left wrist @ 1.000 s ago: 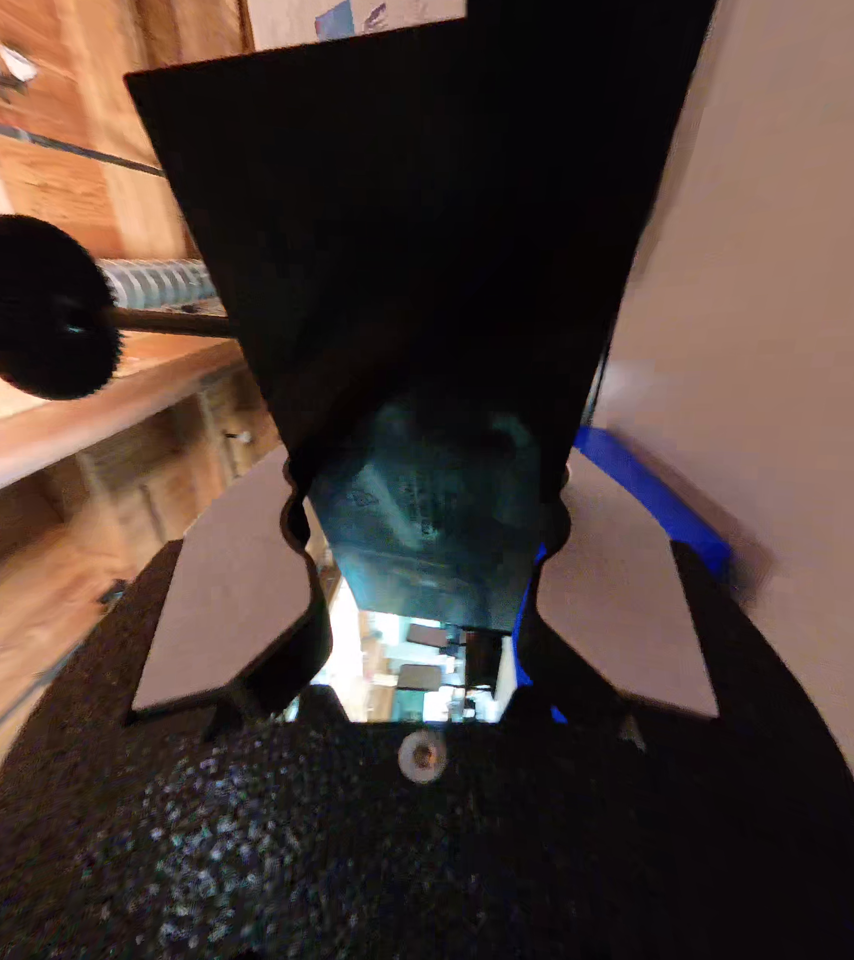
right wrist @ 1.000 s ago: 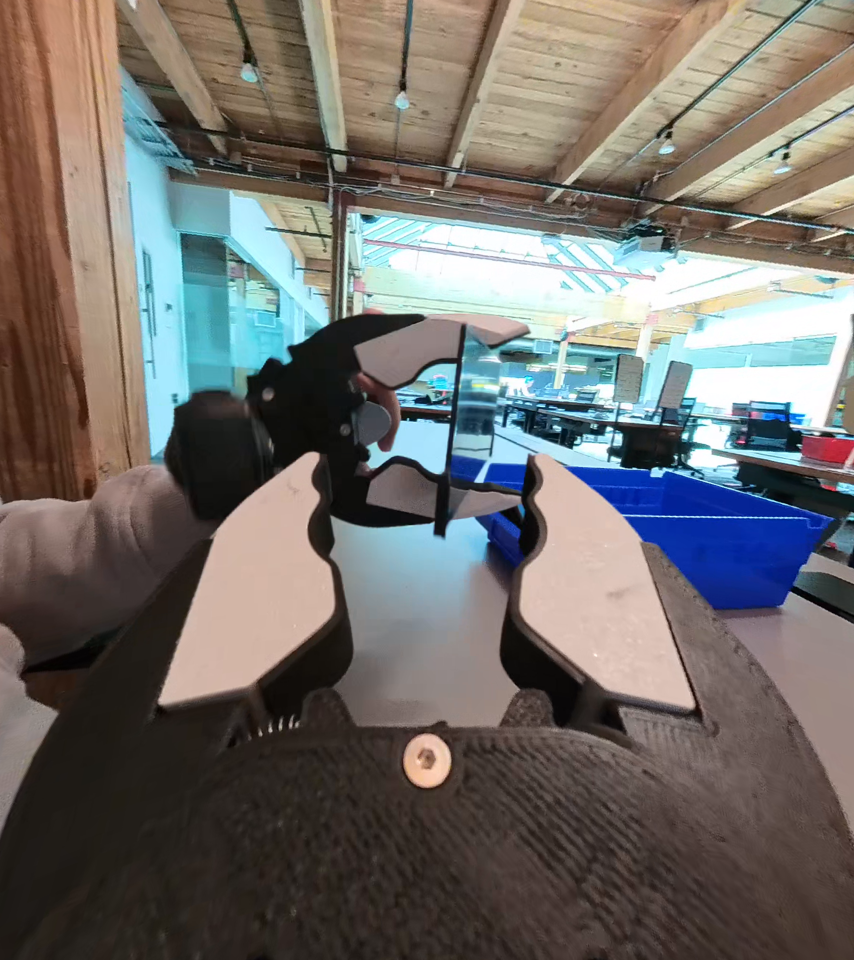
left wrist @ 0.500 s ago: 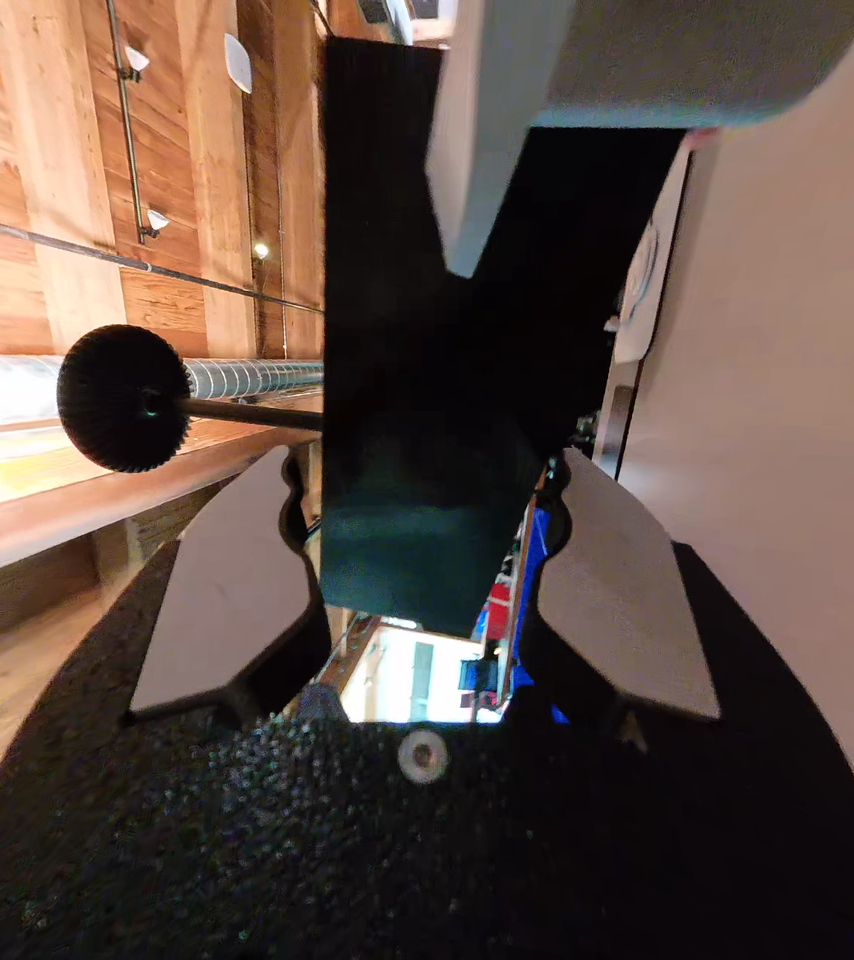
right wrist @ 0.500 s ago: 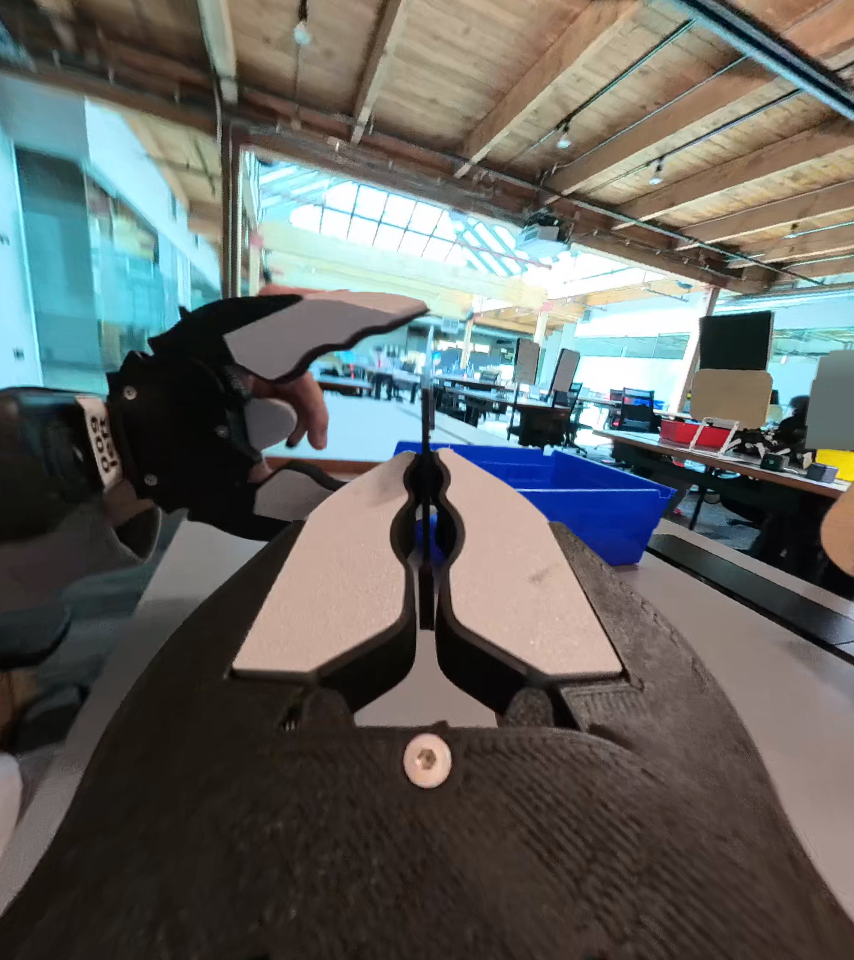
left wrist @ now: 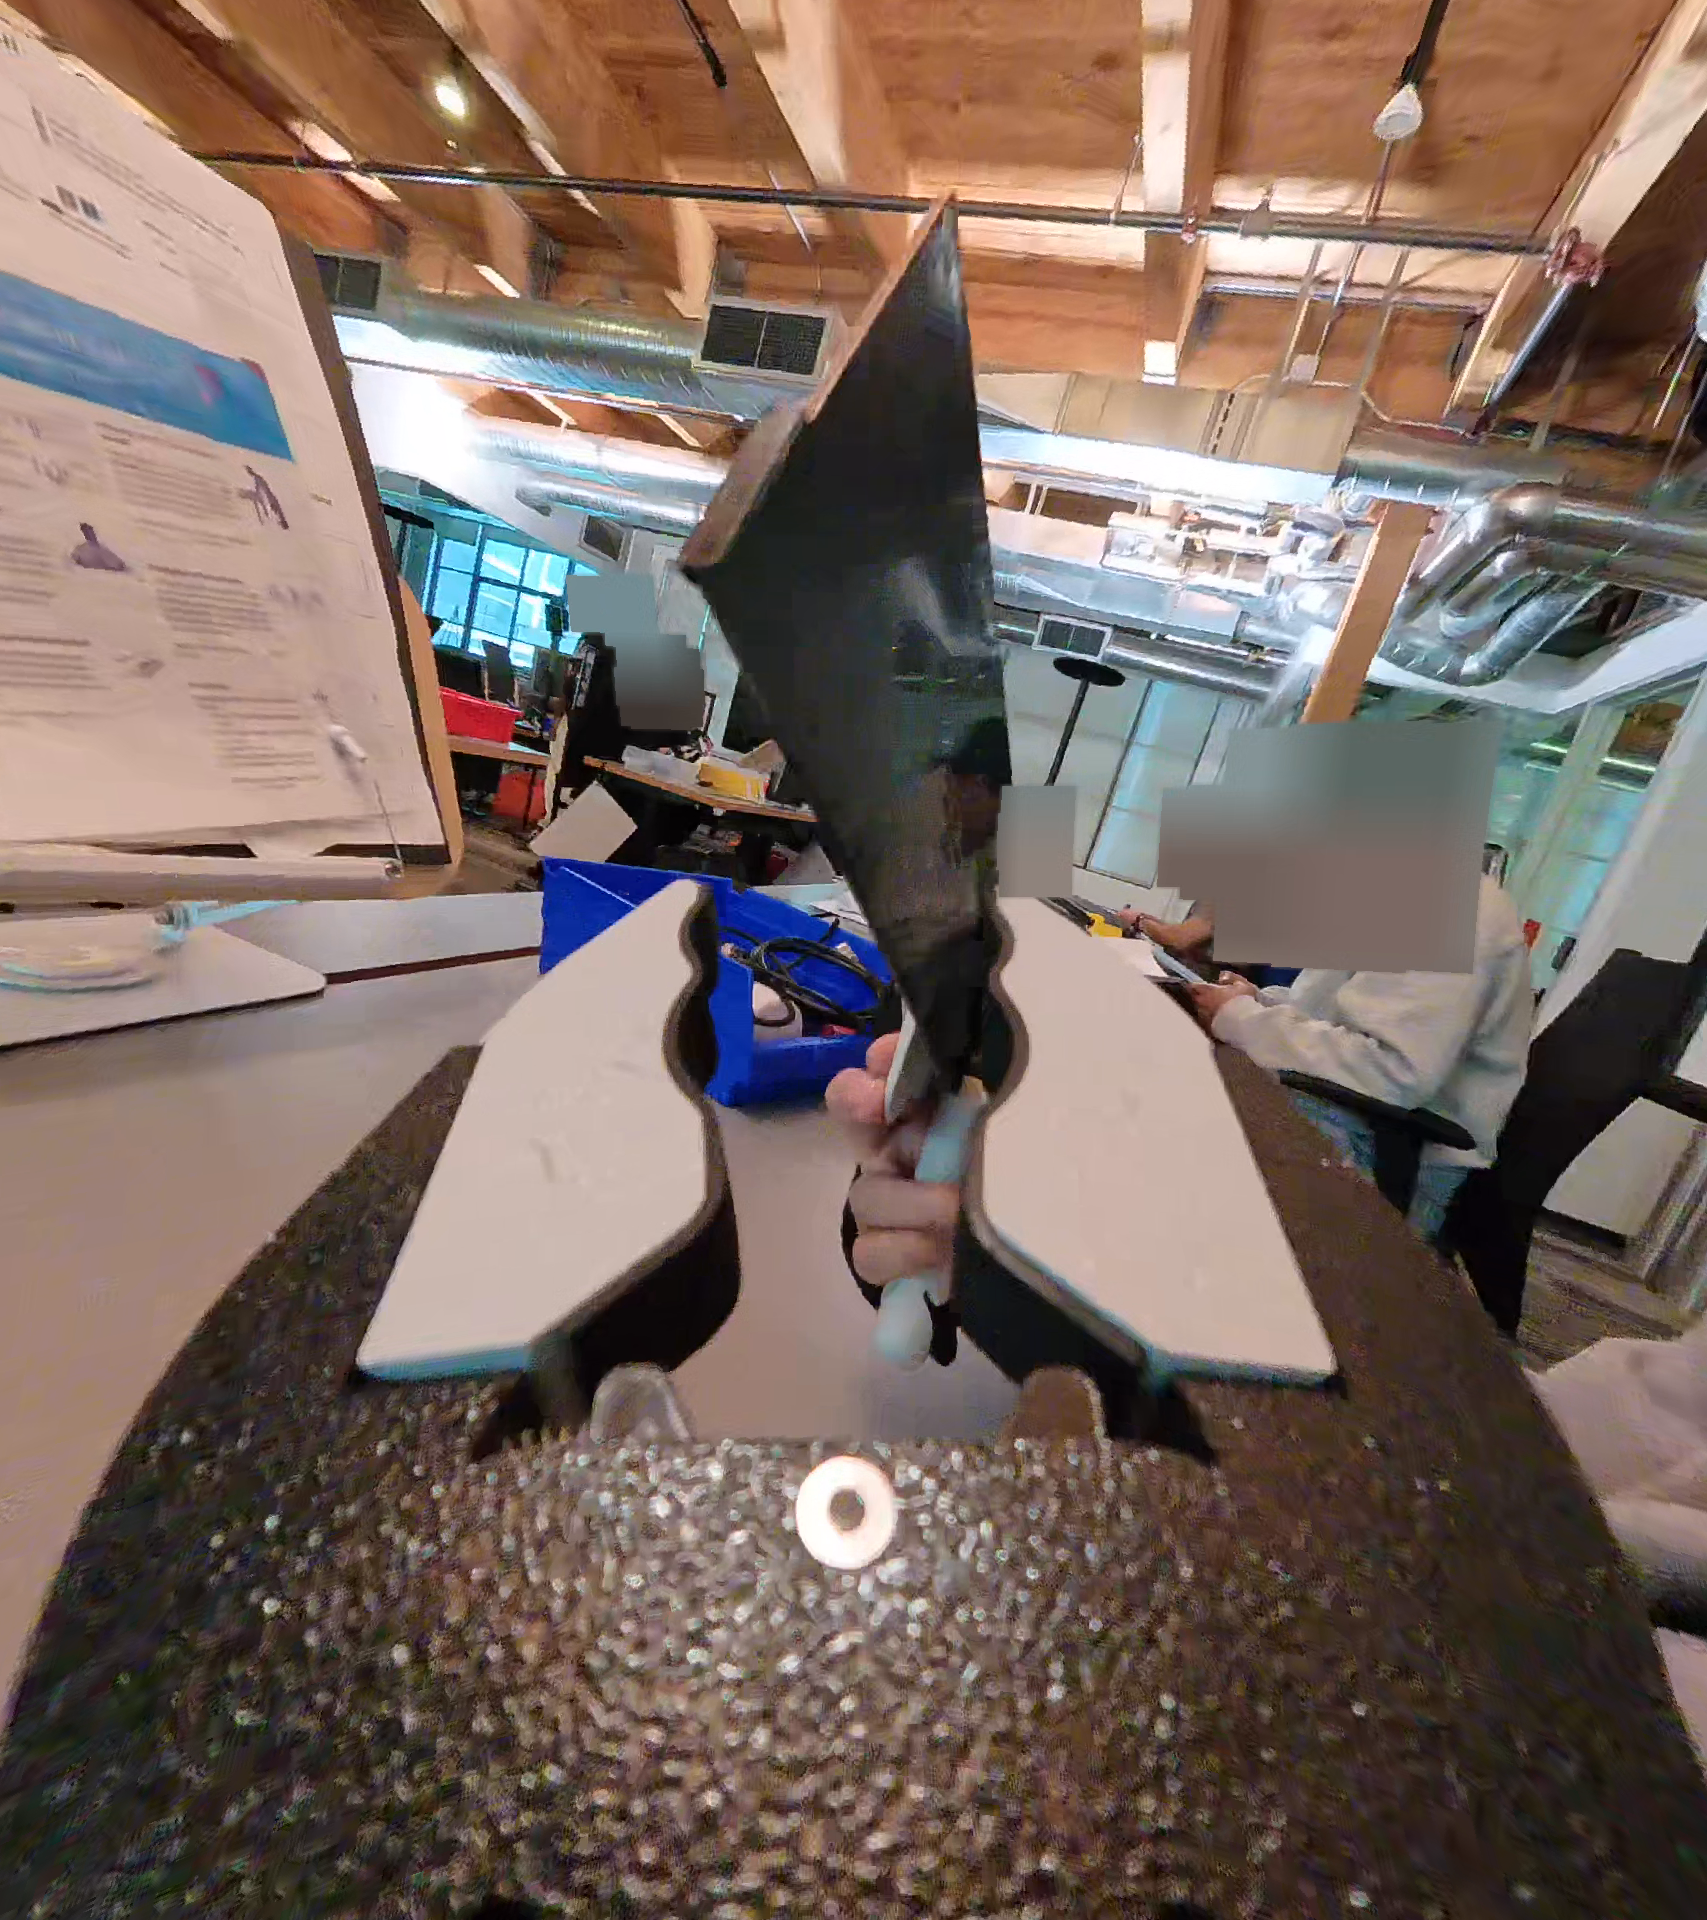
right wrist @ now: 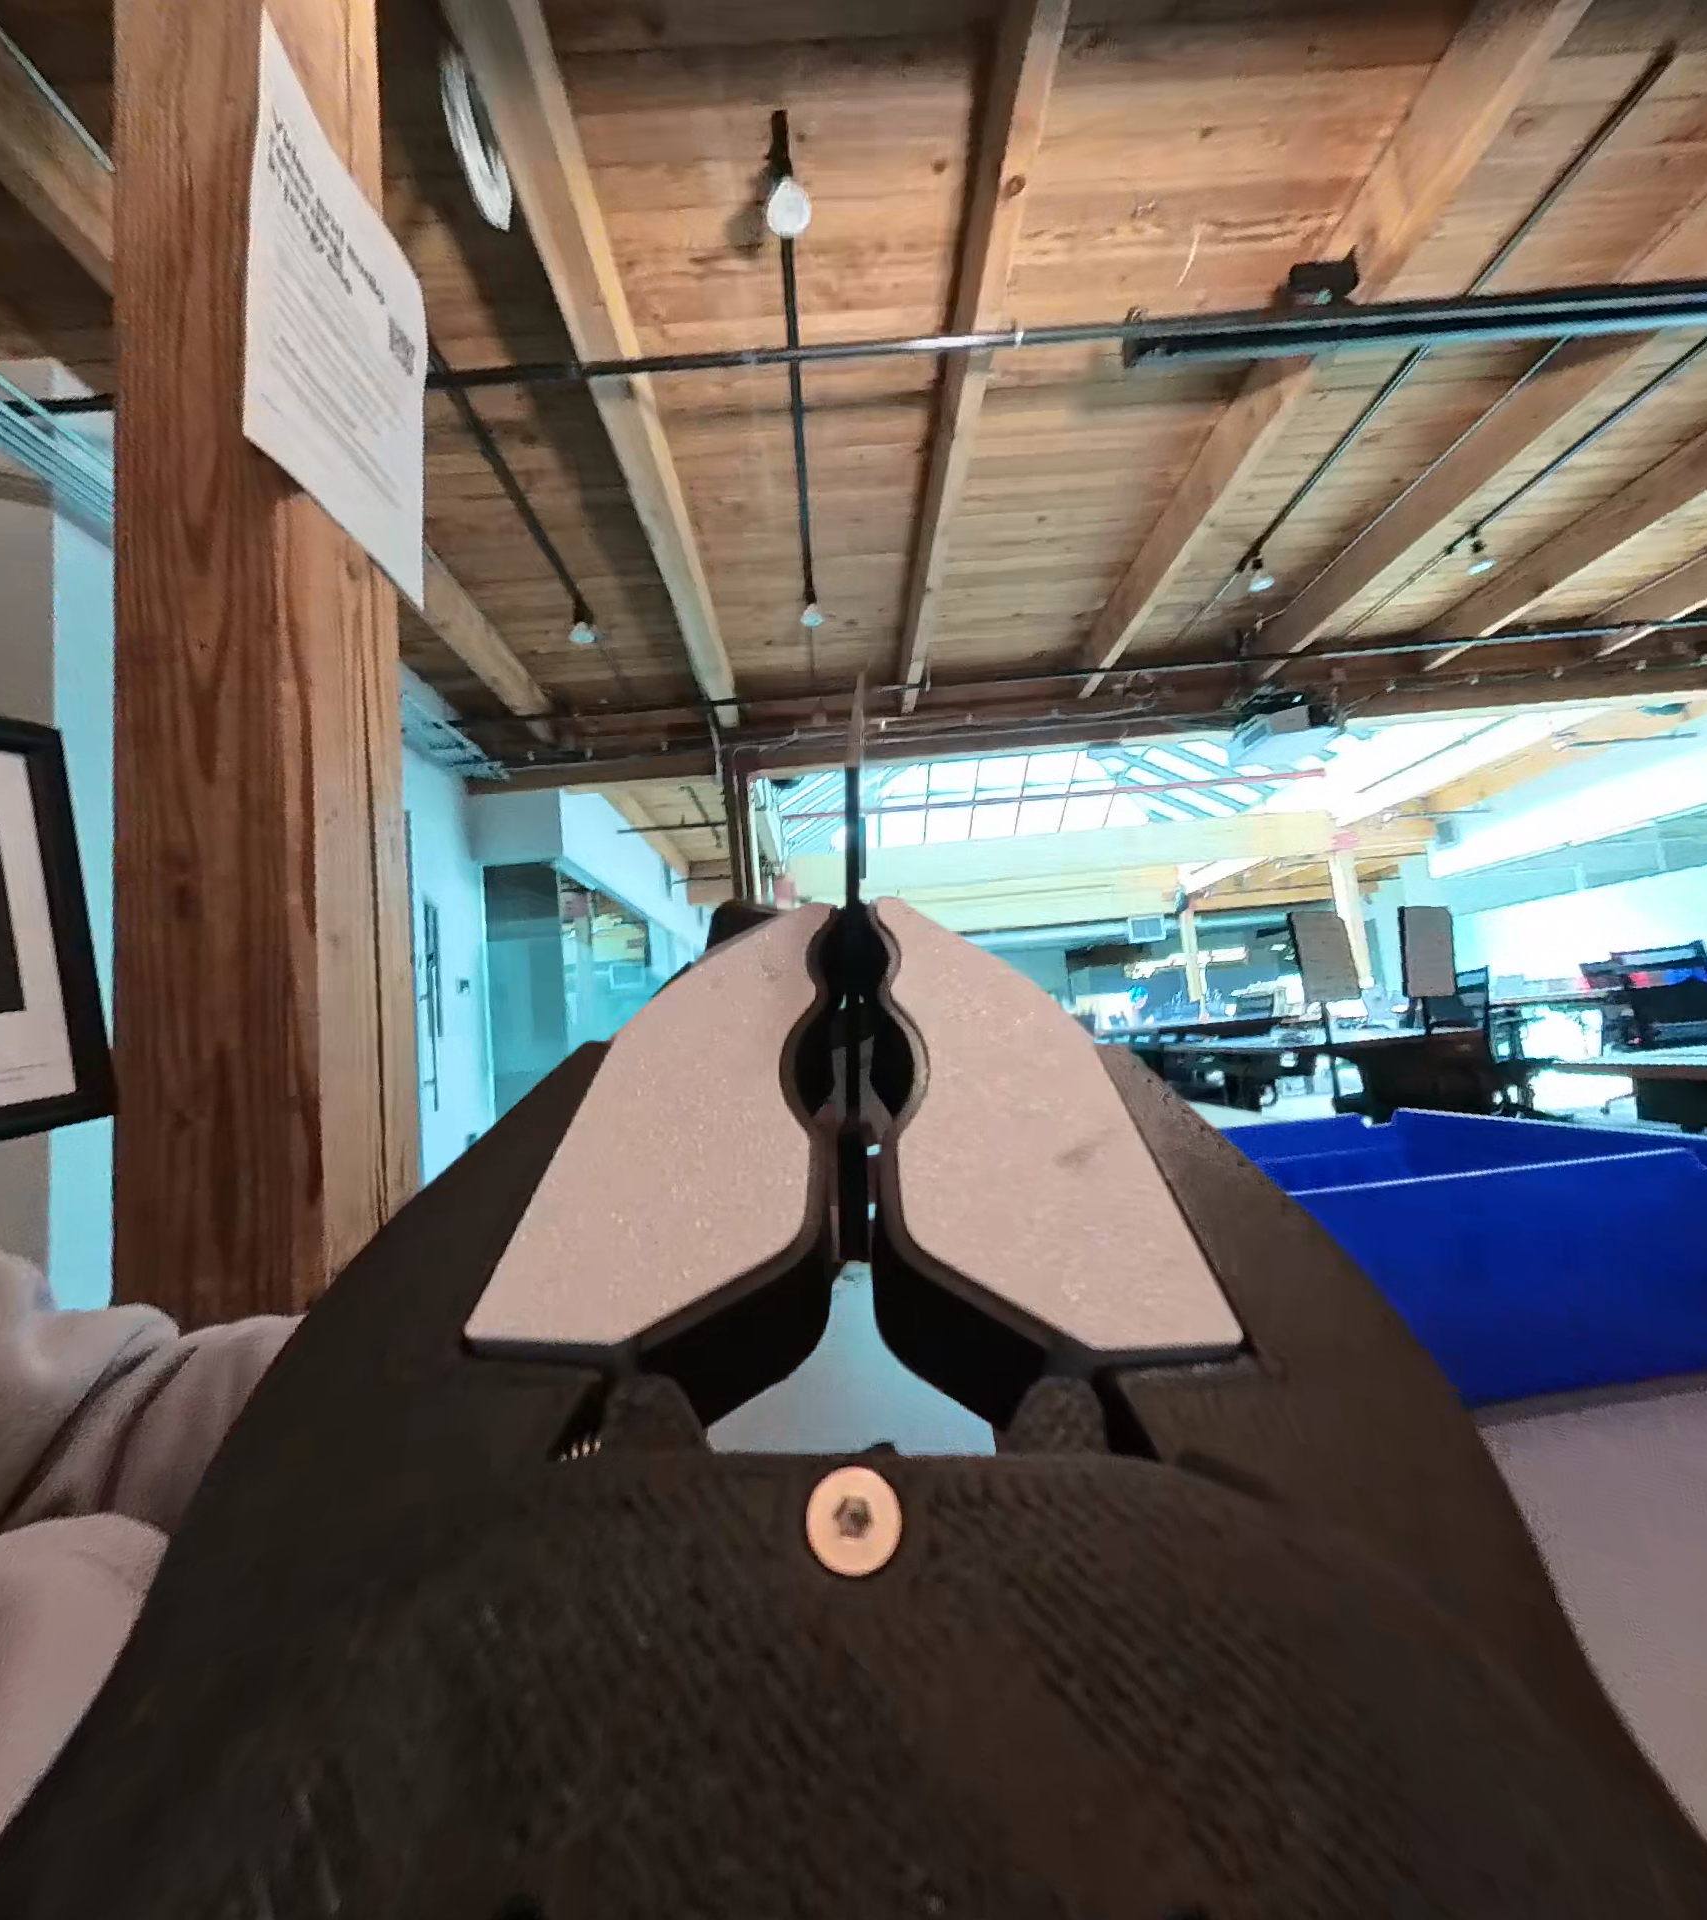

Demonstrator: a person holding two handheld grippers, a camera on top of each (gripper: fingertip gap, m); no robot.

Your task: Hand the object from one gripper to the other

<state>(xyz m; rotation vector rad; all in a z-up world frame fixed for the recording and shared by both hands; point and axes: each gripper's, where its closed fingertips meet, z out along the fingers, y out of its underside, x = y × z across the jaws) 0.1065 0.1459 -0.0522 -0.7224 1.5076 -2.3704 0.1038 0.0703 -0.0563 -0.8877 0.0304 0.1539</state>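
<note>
The object is a thin black plate (left wrist: pixel 870 623). In the left wrist view it stands upright and tilted just ahead of my left gripper (left wrist: pixel 854 914), which is open and holds nothing. The plate's lower end sits close to the left gripper's right finger (left wrist: pixel 1119 1143). Below it, a grey pad of the right gripper (left wrist: pixel 932 1143) and a hand (left wrist: pixel 885 1205) hold the plate. In the right wrist view my right gripper (right wrist: pixel 854 914) is shut on the plate (right wrist: pixel 857 790), seen edge-on as a thin line rising above the fingertips.
A grey table (left wrist: pixel 153 1195) lies below. A blue bin (left wrist: pixel 620 914) with cables stands ahead, also in the right wrist view (right wrist: pixel 1514 1247). A document stand (left wrist: pixel 101 520) is at left. A seated person (left wrist: pixel 1400 1029) is at right. A wooden post (right wrist: pixel 246 727) stands left. There is about 9 cm between the tips of the two grippers.
One second ago the left gripper held the plate and the right was open. The right gripper then shut on it. The left gripper has opened and swung back from the plate.
</note>
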